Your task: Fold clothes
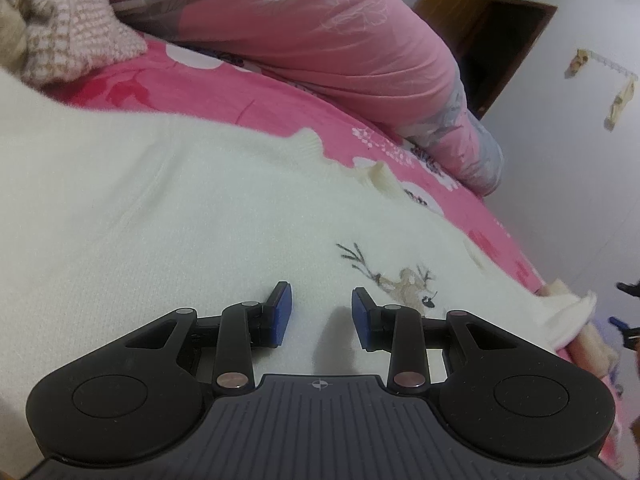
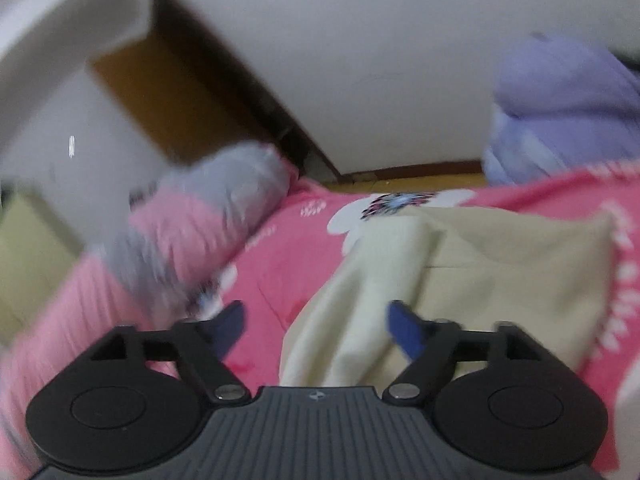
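A white knit sweater (image 1: 140, 200) with an embroidered deer (image 1: 404, 280) lies spread on the pink flowered bed sheet (image 1: 248, 96). My left gripper (image 1: 320, 290) hovers low over it, just left of the deer; its blue pads are apart with only flat sweater showing between them. In the blurred right wrist view, my right gripper (image 2: 316, 307) stands wide open above the left edge of a cream garment (image 2: 480, 248) that lies on the same pink sheet (image 2: 288, 248). Nothing sits between its fingers.
A rolled pink and grey duvet (image 1: 320, 28) lies along the far side of the bed. A pink-and-beige knit cloth (image 1: 68, 28) sits at the far left, a purple bundle (image 2: 560, 108) at the bed's far right. A brown doorway (image 1: 492, 28) and white walls stand behind.
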`<state>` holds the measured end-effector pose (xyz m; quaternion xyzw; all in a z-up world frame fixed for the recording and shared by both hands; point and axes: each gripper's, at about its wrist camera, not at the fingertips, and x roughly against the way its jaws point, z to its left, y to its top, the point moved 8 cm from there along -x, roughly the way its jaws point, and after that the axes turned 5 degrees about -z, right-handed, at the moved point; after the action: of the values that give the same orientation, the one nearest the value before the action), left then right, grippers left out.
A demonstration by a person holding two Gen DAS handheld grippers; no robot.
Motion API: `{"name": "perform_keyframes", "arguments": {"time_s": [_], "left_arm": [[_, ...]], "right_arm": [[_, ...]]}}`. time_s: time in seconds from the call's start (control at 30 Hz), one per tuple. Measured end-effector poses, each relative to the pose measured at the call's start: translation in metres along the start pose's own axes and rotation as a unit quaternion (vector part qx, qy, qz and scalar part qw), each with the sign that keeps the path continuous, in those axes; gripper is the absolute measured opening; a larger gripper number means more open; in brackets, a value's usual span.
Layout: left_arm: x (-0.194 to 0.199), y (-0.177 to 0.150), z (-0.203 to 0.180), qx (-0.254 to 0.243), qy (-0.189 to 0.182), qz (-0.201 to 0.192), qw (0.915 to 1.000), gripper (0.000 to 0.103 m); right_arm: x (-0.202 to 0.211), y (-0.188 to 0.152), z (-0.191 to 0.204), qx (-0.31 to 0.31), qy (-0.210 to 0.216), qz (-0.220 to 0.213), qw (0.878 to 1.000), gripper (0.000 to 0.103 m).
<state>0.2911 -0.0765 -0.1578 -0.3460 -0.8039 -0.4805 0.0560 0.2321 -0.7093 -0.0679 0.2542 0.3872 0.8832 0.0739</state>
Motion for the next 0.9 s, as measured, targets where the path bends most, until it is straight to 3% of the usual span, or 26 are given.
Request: {"name": "perform_keyframes", "arguments": {"time_s": [0.03,0.1,0.13,0.17,0.2,0.27,0.43,0.53,0.7,0.77,0.8,0.9], "left_arm": [[0.0,0.0,0.001,0.004,-0.003,0.0,1.0,0.033],[0.0,0.0,0.001,0.008,-0.005,-0.001,1.0,0.033],[0.0,0.0,0.001,0.008,-0.005,-0.001,1.0,0.033],[0.0,0.0,0.001,0.008,-0.006,-0.001,1.0,0.033],[0.0,0.0,0.001,0.008,-0.006,-0.001,0.9999,0.033],[0.0,0.0,0.001,0.009,-0.006,-0.001,0.9999,0.033],[0.0,0.001,0.002,0.01,-0.006,-0.001,0.9999,0.033],[0.0,0.0,0.002,0.007,-0.004,0.0,1.0,0.033],[-0.001,0.0,-0.001,-0.009,0.009,0.003,0.9999,0.033],[-0.001,0.0,-0.004,-0.018,0.017,0.005,0.9997,0.033],[0.0,0.001,-0.005,-0.022,0.022,0.006,0.9995,0.033],[0.003,0.003,-0.012,-0.046,0.047,0.009,0.9978,0.033]], "right_arm": [[-0.009,-0.004,0.01,0.046,-0.018,0.008,0.999,0.099],[-0.024,-0.011,0.022,0.131,-0.074,0.007,0.989,0.097],[-0.024,-0.014,0.019,0.131,-0.079,0.009,0.988,0.082],[-0.023,-0.016,0.016,0.127,-0.081,0.012,0.989,0.057],[-0.023,-0.019,0.012,0.123,-0.083,0.014,0.989,0.048],[-0.021,-0.024,0.005,0.114,-0.088,0.018,0.989,0.021],[0.019,-0.022,-0.049,-0.024,-0.06,0.003,0.998,0.006],[0.024,-0.03,-0.09,-0.105,-0.06,0.026,0.992,0.005],[0.024,-0.031,-0.118,-0.258,0.029,0.022,0.965,0.011],[0.02,-0.029,-0.12,-0.277,0.038,0.022,0.96,0.035],[0.018,-0.028,-0.119,-0.277,0.04,0.022,0.96,0.04],[0.01,-0.025,-0.112,-0.259,0.035,0.025,0.965,0.045]]}}
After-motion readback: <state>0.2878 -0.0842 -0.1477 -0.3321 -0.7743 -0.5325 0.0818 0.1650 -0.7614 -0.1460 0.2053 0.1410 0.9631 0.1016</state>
